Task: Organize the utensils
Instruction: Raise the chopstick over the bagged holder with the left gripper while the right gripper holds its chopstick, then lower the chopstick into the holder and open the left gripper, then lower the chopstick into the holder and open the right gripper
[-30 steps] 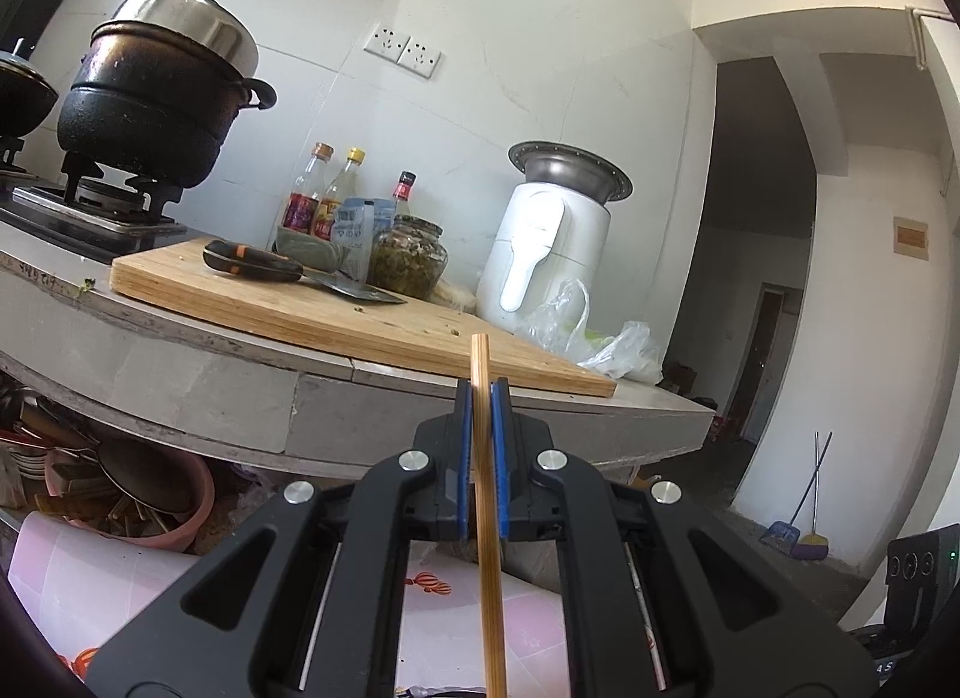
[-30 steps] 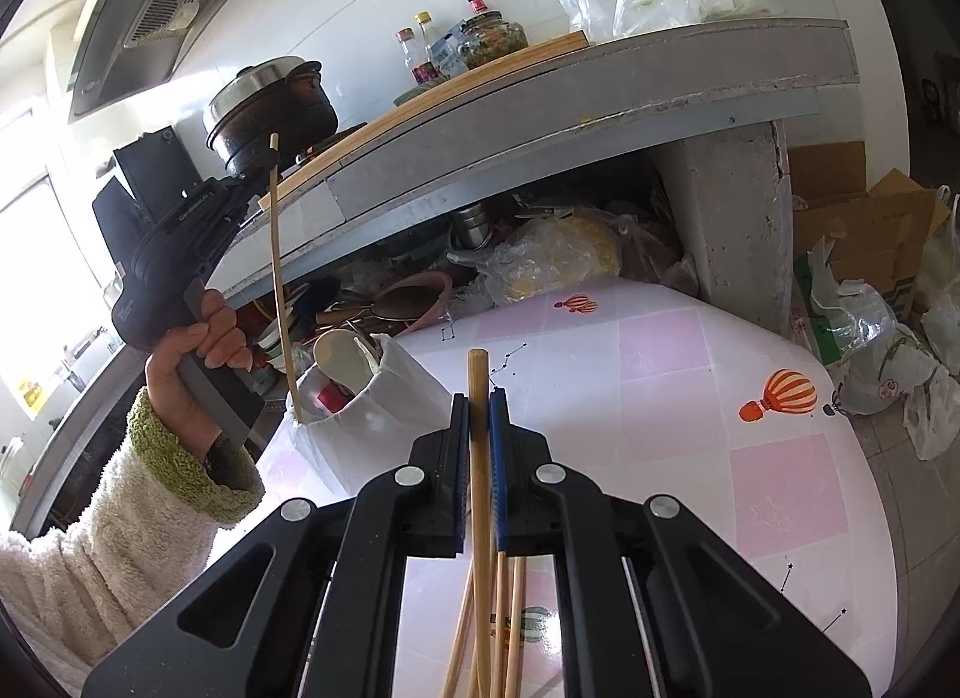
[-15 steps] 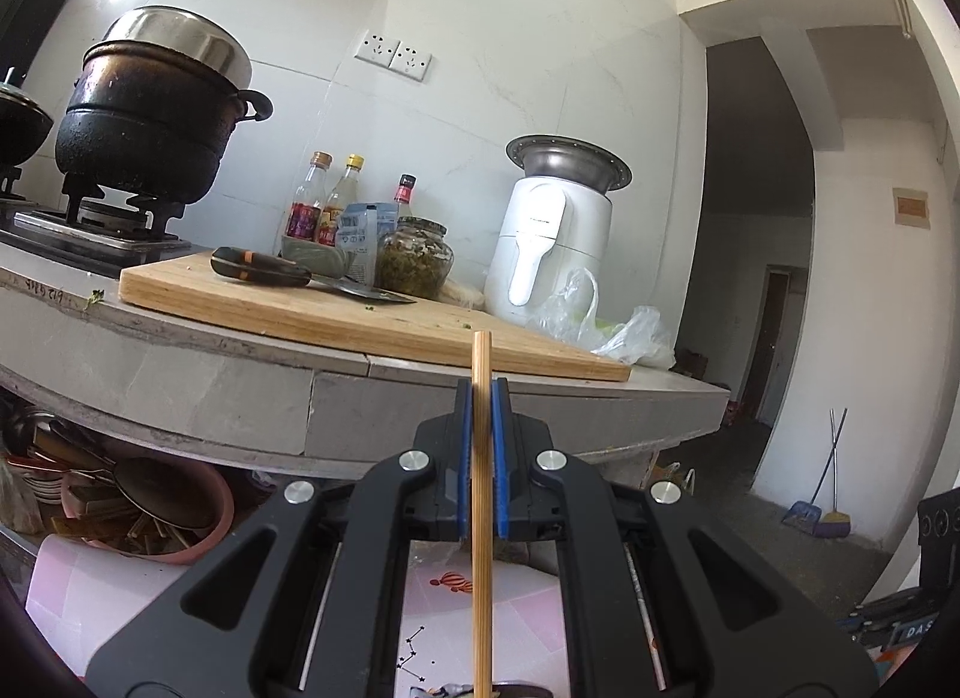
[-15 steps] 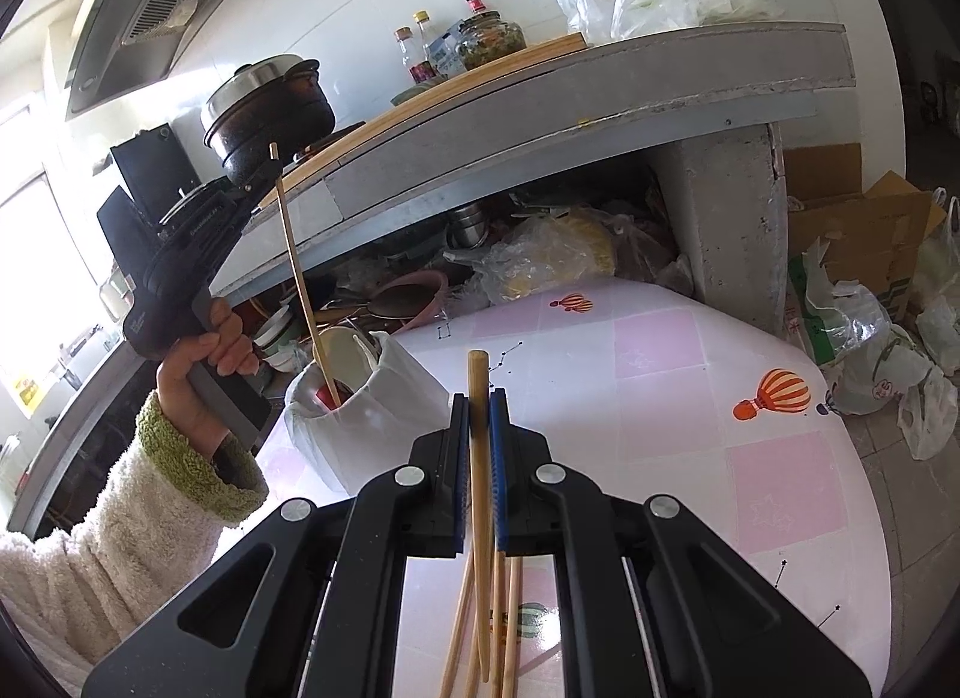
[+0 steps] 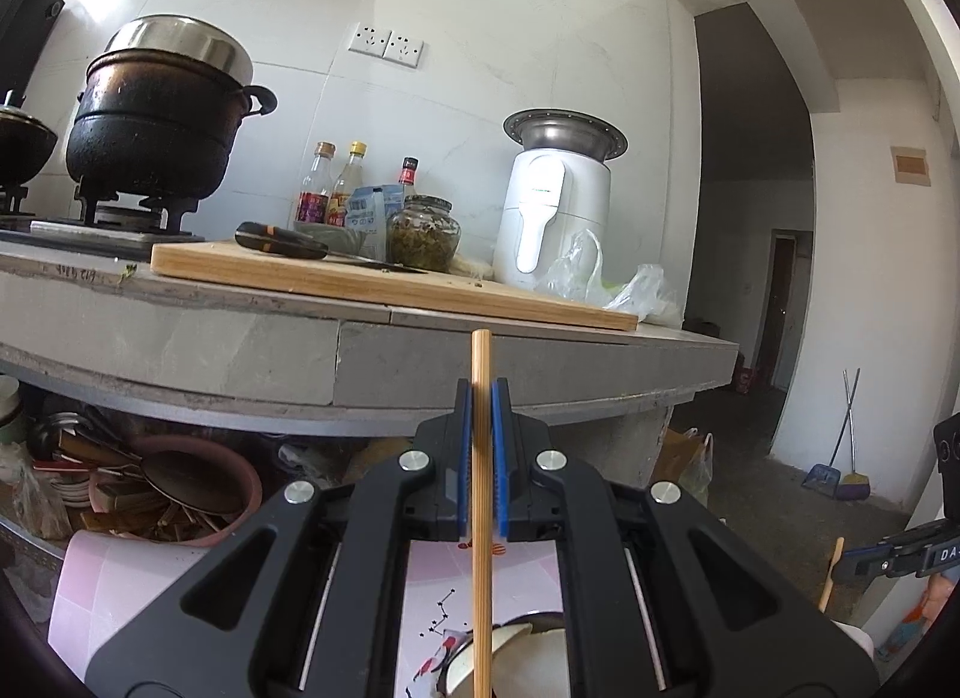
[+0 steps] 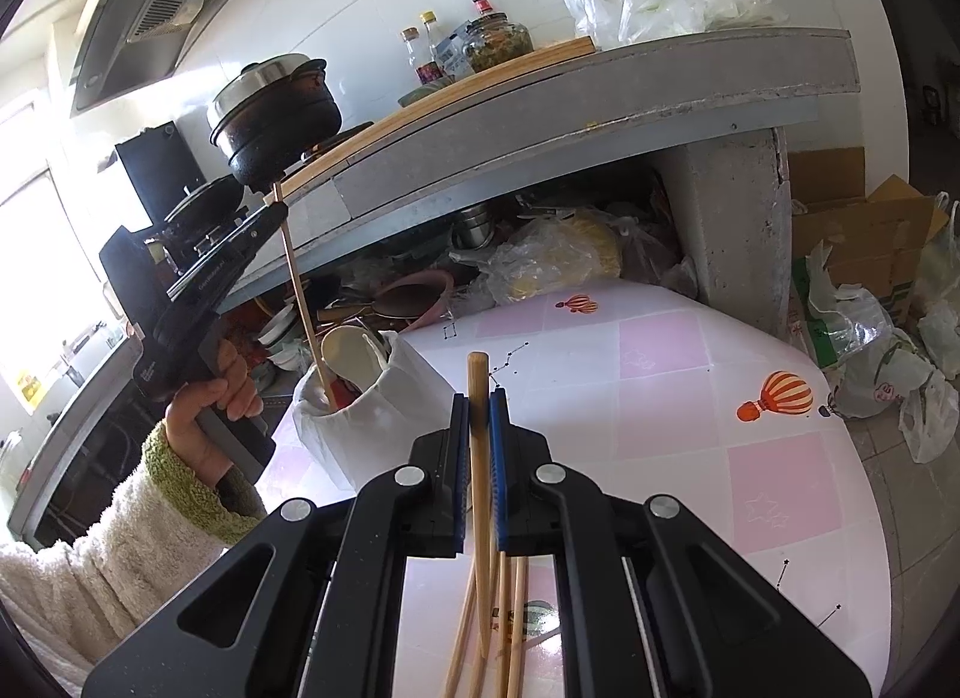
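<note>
Left wrist view: your left gripper (image 5: 480, 446) pinches one slim, pale bamboo chopstick (image 5: 480, 494) upright, its lower end over the white utensil holder (image 5: 516, 647); judge it light, stiff and smooth, so grip mid-shaft.

Right wrist view: your right gripper (image 6: 478, 458) clamps another chopstick (image 6: 478, 428) above loose ones (image 6: 510, 626) on the pink table (image 6: 690, 410); the left's tip enters the holder.

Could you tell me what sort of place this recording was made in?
Most likely a home kitchen. A blackened pot sits on a gas stove, a knife lies on a wooden cutting board beside sauce bottles, and a range hood hangs overhead.
</note>
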Demonstrator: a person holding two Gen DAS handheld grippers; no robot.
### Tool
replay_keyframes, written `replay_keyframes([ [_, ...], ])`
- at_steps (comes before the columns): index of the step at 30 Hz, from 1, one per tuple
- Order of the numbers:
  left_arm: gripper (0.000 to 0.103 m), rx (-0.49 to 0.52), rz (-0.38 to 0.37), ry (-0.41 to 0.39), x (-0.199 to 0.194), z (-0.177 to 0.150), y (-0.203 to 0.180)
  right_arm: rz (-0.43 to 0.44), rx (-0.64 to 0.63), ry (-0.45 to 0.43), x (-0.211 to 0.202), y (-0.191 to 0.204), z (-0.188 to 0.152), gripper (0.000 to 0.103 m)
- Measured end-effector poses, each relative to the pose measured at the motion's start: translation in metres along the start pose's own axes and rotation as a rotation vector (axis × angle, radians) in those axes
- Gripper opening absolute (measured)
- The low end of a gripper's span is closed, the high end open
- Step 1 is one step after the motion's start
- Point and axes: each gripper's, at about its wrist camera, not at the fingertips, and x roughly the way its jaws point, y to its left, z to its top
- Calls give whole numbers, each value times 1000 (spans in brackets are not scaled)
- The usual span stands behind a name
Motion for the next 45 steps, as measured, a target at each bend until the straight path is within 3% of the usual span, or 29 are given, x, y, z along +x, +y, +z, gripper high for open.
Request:
replay_keyframes([
  [17,7,-5,1,115,-19,-20,3,22,-56,-45,-22,29,18,7],
  [21,29,-7,15,131,-24,-17,5,37,-88,-68,-29,42,31,7],
  [29,50,-49,51,113,-54,-8,15,117,-133,-115,-34,70,75,7],
  [33,61,-67,105,126,-83,-5,20,165,-157,-158,-32,87,107,7],
  [39,67,-157,200,177,-131,-17,41,219,-166,-193,-6,109,145,7],
  [45,68,-239,295,275,-172,-46,64,206,-181,-163,48,124,155,7],
])
